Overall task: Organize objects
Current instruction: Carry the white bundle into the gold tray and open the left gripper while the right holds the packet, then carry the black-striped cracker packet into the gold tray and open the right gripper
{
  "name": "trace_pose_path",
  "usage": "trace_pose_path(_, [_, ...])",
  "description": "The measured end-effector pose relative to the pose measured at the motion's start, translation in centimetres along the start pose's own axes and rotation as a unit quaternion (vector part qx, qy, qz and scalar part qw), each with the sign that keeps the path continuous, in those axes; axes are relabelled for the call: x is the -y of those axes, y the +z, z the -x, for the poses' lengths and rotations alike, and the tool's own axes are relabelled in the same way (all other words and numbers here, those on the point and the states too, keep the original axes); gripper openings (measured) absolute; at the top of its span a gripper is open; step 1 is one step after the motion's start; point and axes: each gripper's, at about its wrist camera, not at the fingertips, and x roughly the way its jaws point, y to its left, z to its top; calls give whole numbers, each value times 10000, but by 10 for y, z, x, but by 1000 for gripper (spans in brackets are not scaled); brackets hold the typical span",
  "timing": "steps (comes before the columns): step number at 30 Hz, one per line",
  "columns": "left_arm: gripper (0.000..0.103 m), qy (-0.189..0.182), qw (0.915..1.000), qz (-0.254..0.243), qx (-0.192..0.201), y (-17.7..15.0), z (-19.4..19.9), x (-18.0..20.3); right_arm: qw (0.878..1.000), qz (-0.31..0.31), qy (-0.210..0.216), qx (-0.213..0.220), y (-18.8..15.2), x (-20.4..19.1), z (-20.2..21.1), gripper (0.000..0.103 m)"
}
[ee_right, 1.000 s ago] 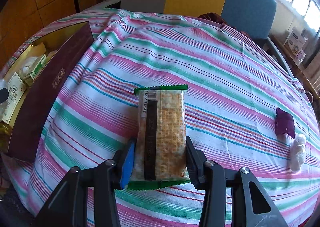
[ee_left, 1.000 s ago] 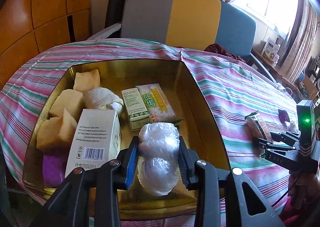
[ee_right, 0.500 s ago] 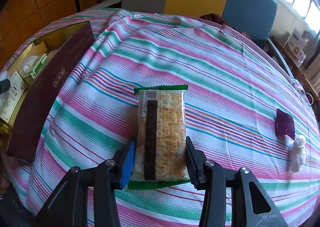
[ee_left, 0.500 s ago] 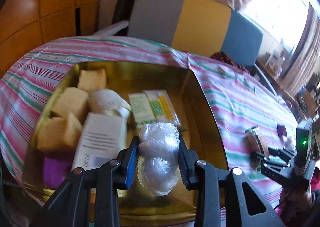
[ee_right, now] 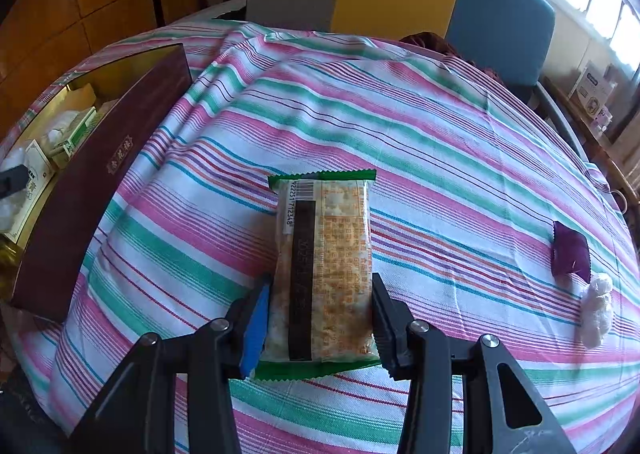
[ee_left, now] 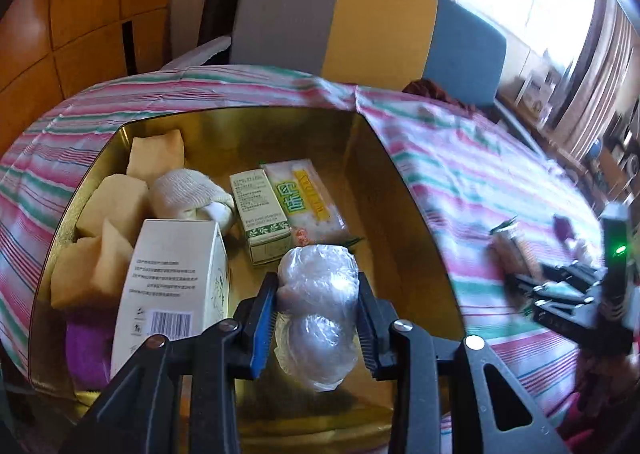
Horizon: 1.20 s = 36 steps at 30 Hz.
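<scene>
Black left gripper: 1 blue pad, silver screws; right gripper alike.

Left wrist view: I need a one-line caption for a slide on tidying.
Left gripper holds a clear plastic-wrapped bundle over the gold-lined box of packets and cartons.

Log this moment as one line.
left gripper: shut on plastic-wrapped bundle, over gold box | right gripper: shut on cracker packet

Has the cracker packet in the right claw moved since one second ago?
No. The cracker packet lies on the same stripes of the tablecloth, between the right claw fingers.
</scene>
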Motion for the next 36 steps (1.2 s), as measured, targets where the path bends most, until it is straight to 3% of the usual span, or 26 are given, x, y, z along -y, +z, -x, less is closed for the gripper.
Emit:
trace_pose_path(4, [36, 427, 9980, -462, -26, -5, -14, 11, 10000, 14, 5, 5, 0, 1, 0, 46])
trace_pose_path(9, [38, 592, 9958, -696, 13, -6, -20, 16, 10000, 14, 2, 6, 0, 1, 0, 47])
trace_pose_path(13, [48, 466, 9966, -686, 20, -7, -18, 18, 10000, 30, -9, 14, 0, 0, 0, 47])
trace_pose_path(26, [53, 402, 9981, -436, 160, -4, 6, 16, 9999, 78, -35, 57, -1, -3, -1, 46])
trace_pose_path(29, [60, 332, 9984, -394, 250, -3, 13, 15, 9999, 84, -30, 76, -1, -3, -1, 47])
trace_pose_path(36, [60, 248, 9988, -303, 295, -1, 22, 10, 9999, 21, -122, 118, -2, -4, 0, 47])
